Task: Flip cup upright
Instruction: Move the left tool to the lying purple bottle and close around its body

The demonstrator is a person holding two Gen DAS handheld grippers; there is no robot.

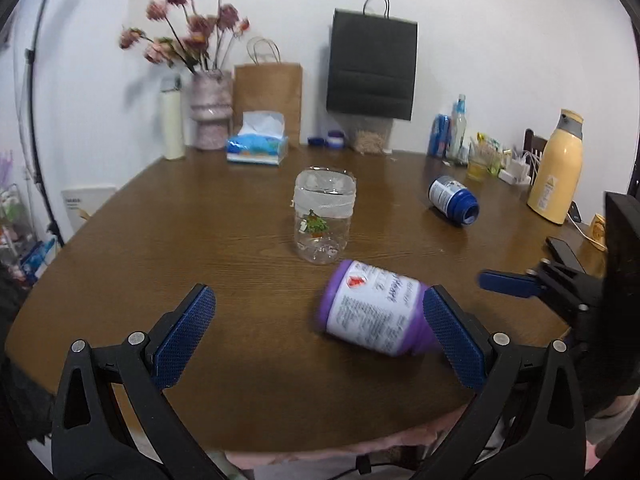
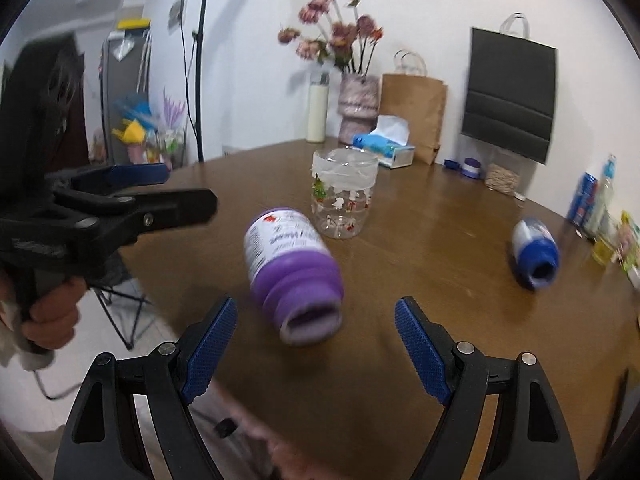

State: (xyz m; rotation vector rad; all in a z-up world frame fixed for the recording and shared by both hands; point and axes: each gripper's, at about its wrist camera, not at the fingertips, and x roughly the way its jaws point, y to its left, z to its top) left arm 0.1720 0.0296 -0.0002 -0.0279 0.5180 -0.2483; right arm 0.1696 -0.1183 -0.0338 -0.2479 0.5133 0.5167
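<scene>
A purple cup-like bottle with a white label lies on its side on the brown table, its open mouth toward the right gripper; it also shows in the right wrist view. A blue bottle lies on its side farther right, also seen in the right wrist view. A clear plastic jar stands upright mid-table, also in the right wrist view. My left gripper is open, its right finger beside the purple bottle. My right gripper is open, just before the bottle's mouth.
At the back stand a flower vase, a tissue box, a brown paper bag and a black bag. A yellow thermos, small bottles and chargers crowd the right side. A phone lies at the right edge.
</scene>
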